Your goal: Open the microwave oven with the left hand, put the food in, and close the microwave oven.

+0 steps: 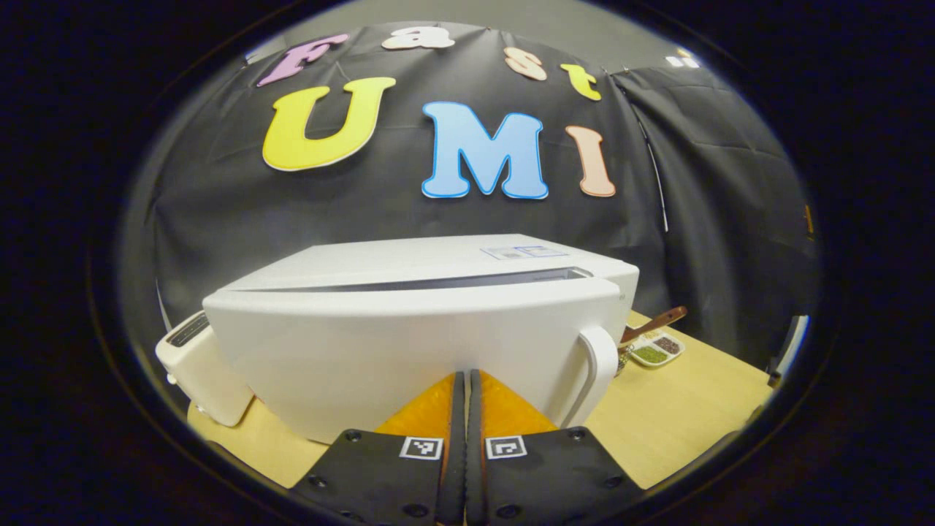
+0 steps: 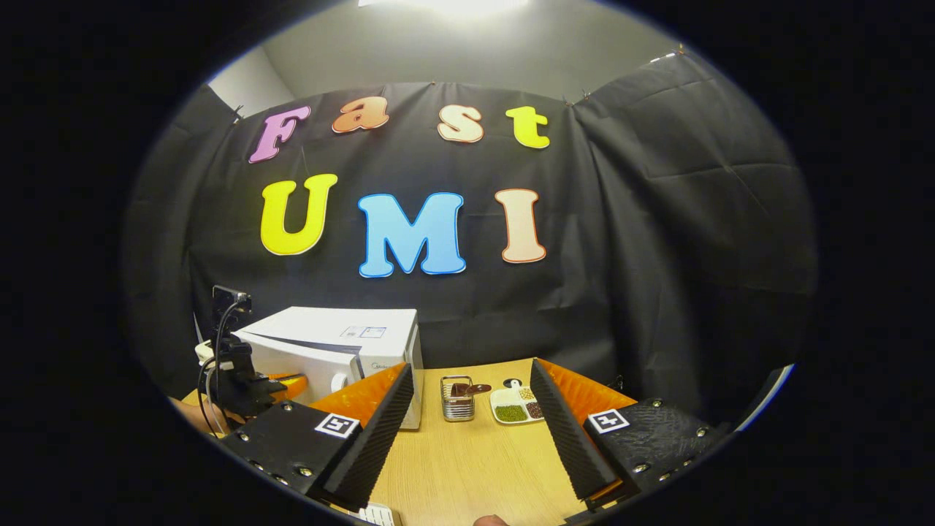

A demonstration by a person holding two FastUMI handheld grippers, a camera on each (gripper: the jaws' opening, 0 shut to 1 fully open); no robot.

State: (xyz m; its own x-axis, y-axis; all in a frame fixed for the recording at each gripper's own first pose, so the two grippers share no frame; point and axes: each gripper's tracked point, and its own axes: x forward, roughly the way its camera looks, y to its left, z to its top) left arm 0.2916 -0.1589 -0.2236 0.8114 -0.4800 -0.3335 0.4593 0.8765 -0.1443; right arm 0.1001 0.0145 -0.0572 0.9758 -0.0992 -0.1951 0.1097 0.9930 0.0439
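Left tongs (image 1: pixel 465 409), clenched empty before the microwave (image 1: pixel 409 329), may miss its handle (image 1: pixel 595 369); right tongs (image 2: pixel 471 431) released.

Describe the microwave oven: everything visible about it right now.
The microwave oven is a white, glossy box, plastic or painted metal by its look, standing upright on the light wooden table. A label sits on its flat top. Its door carries a curved white handle at one edge, and a gap along the top suggests the door stands slightly ajar. The left tool, fingers together, is at the door's front, just beside the handle; contact cannot be confirmed. A small white appliance stands against one side.
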